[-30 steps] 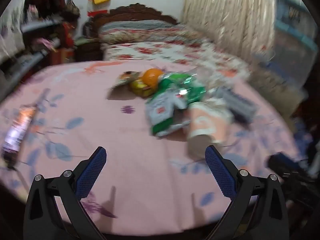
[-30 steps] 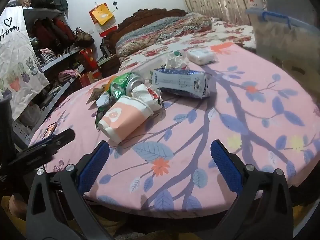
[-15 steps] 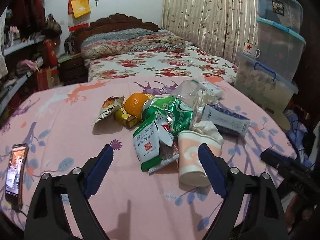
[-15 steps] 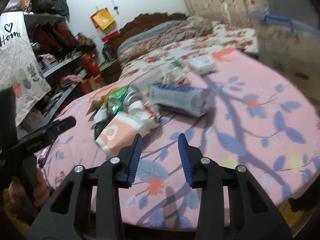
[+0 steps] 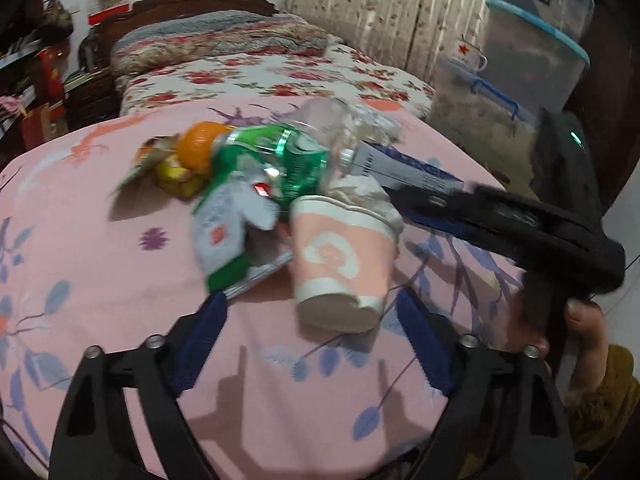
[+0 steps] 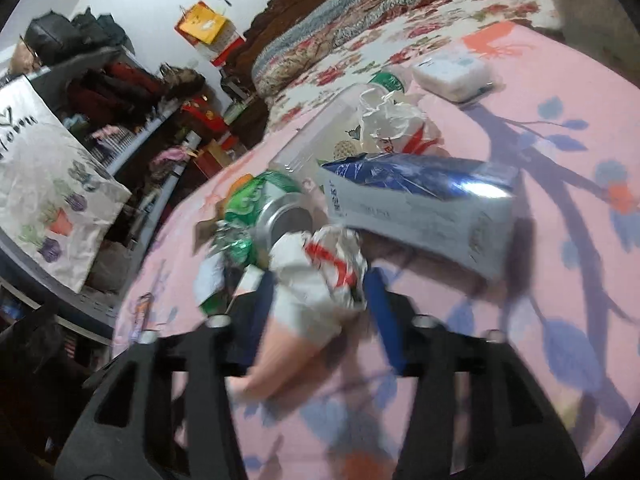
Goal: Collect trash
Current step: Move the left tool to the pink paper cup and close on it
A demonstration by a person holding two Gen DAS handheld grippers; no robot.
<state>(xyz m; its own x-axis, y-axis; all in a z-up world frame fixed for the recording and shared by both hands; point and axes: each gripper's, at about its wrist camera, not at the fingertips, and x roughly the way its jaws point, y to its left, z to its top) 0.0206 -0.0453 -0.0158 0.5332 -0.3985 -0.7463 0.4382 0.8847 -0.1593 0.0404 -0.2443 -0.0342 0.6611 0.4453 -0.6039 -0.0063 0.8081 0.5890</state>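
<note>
A: So, the pink paper cup with a white swirl on its side and crumpled paper stuffed in its mouth (image 6: pixel 316 280) lies on its side at the near edge of the trash heap, on the round table under a pink cloth printed with blue leaves (image 5: pixel 120 280). What is new?

B: The right gripper (image 6: pixel 320 300) has swung in from the table's edge. A second ago its jaws stood wide over bare cloth; they pinched in and have just been opening again, and now they straddle the cup's stuffed mouth. The frame is blurred, so I cannot tell whether the pads press on it yet.

A: And the left gripper (image 5: pixel 316 328)?

B: Its jaws are spread, nothing between the pads. It has closed in as well: the cup's base (image 5: pixel 336 312) now sits just ahead of its fingertips, where before the heap was well off.

A: What lies around the cup?

B: Touching it, a crushed green drink can (image 5: pixel 280 164) and a torn white and green sachet (image 5: pixel 224 236). Behind those, a blue and white carton (image 6: pixel 420 204) and a clear plastic bottle (image 5: pixel 320 116); an orange (image 5: pixel 200 146) is at the far left.

A: Meaning?

B: I judge the cup is the first piece to go, with the right gripper about to clamp it. No bin shows in either view.
</note>
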